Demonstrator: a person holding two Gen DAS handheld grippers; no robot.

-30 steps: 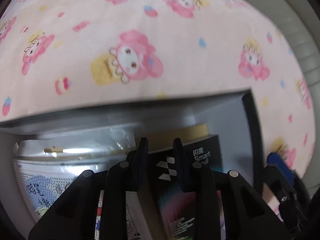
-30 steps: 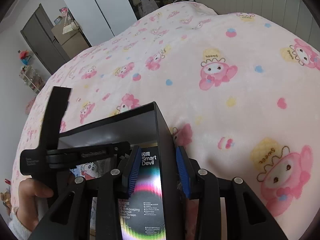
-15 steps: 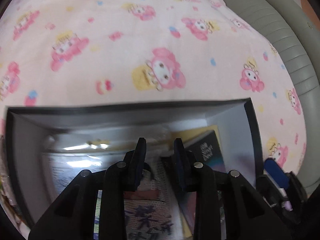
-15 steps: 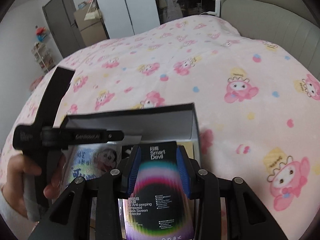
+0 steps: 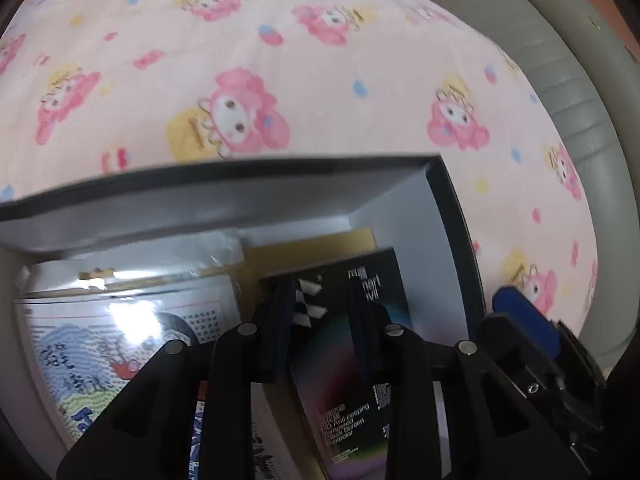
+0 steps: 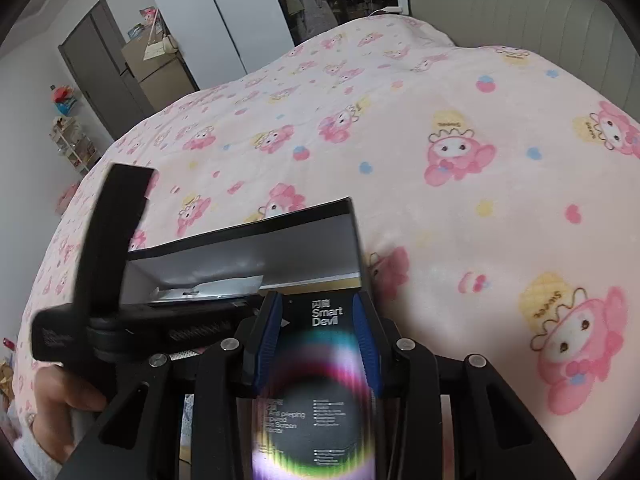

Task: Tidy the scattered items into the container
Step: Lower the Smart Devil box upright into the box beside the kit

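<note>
The right gripper (image 6: 318, 344) is clamped on a black screen-protector box (image 6: 320, 396) printed "Smart Devil", its blue pads (image 6: 267, 344) pressing the box's two long edges, and it holds that box over the right end of the open grey container (image 6: 256, 248) that sits on the pink cartoon-print blanket (image 6: 460, 208). From the left wrist view the same box (image 5: 372, 344) appears inside the container's outline, close to its right wall (image 5: 448, 248), above a tan flat packet (image 5: 320, 248) on the floor of the container; whether the box already rests on that packet cannot be told. The left gripper (image 5: 320, 320) hovers over the middle of the container with its jaws nearly together and nothing between them; they have just closed a little further. To the left lies a clear plastic sleeve with a blue-and-white cartoon print (image 5: 120, 340), already stowed flat inside. A hand (image 6: 68, 396) grasps the left tool's handle at the lower left of the right wrist view. As for progress, the tidying looks close to finished: several flat items are in, the blanket visible around the container carries no loose items, and what seems left is to lower the screen-protector box fully, let it go and pull both grippers clear. Anything outside these two views cannot be judged.
</note>
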